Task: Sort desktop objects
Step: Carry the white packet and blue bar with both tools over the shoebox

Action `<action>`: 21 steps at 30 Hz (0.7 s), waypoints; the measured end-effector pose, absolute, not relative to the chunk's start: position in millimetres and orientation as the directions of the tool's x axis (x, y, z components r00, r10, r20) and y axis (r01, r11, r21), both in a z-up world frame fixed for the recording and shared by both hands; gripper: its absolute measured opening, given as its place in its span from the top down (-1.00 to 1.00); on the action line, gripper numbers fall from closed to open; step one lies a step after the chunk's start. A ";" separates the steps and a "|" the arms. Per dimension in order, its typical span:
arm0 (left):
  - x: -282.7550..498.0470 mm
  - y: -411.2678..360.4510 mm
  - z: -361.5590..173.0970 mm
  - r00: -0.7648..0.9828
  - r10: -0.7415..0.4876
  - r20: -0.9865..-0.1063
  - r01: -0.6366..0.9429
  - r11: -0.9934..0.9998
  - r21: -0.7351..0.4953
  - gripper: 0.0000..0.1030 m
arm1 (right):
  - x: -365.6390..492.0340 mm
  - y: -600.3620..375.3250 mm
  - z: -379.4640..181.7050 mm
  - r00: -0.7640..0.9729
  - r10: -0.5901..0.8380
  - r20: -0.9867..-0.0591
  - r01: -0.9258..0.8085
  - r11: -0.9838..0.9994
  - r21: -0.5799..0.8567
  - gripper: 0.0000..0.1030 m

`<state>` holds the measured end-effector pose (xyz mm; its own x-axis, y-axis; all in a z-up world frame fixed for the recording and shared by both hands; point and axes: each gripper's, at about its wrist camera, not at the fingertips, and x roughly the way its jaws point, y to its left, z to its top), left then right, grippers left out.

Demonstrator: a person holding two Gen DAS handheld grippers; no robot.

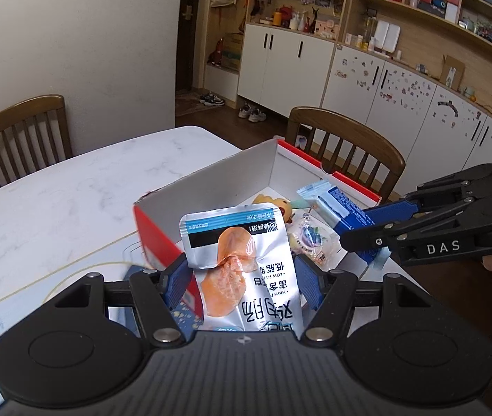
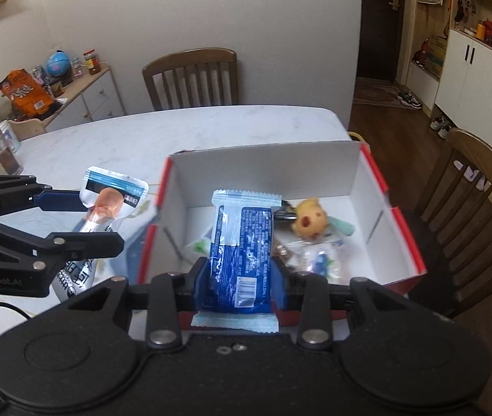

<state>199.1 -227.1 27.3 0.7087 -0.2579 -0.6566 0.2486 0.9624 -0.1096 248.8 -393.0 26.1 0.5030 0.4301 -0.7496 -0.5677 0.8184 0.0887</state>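
in the left wrist view the left claw (image 1: 242, 280) pinches a silver chicken-breast pouch (image 1: 242, 260) by its lower half, blue pads pressed on both edges, the pouch standing up, creased, printed with an orange meat picture. it hangs over the near wall of the red box (image 1: 211, 180), which sits on the white marble tabletop (image 1: 55, 190). at the right edge the right claw (image 1: 367, 239) reaches in, clamped on a blue snack packet (image 1: 336, 204) over the box. in the right wrist view the right claw (image 2: 239, 277) grips that blue snack packet (image 2: 240, 242) across its width, a glossy dark-blue wrapper with pale crimped ends, poised above the box's white interior (image 2: 360, 187), where a yellow plush toy (image 2: 310, 220) and small clear-wrapped bits already lie. the left claw (image 2: 83, 218) shows at left with the pouch (image 2: 107, 201) just outside the box's left wall. judged from this, the step in hand is carrying both snacks to the box; the next move calls for bringing each fully over the opening, then spreading the pads to drop them.
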 end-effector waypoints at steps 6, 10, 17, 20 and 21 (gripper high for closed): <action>220.1 -246.3 24.3 0.694 -0.253 -0.674 0.273 0.959 -0.079 -0.24 | 271.8 -405.2 23.0 0.517 0.411 -0.751 -0.557 0.827 0.069 0.29; 234.9 -257.7 21.3 0.689 -0.238 -0.685 0.283 0.958 -0.048 -0.24 | 287.4 -410.3 19.4 0.522 0.400 -0.753 -0.550 0.833 0.061 0.29; 266.6 -268.1 8.6 0.676 -0.195 -0.710 0.255 0.967 -0.023 -0.24 | 312.3 -409.4 6.1 0.519 0.376 -0.767 -0.543 0.839 0.043 0.29; 280.9 -267.4 1.2 0.663 -0.181 -0.726 0.234 0.972 -0.029 -0.24 | 319.2 -403.8 -1.7 0.509 0.373 -0.776 -0.554 0.832 0.037 0.29; 285.3 -266.7 -0.9 0.659 -0.178 -0.731 0.227 0.973 -0.032 -0.24 | 320.9 -401.2 -4.9 0.505 0.371 -0.779 -0.558 0.829 0.033 0.29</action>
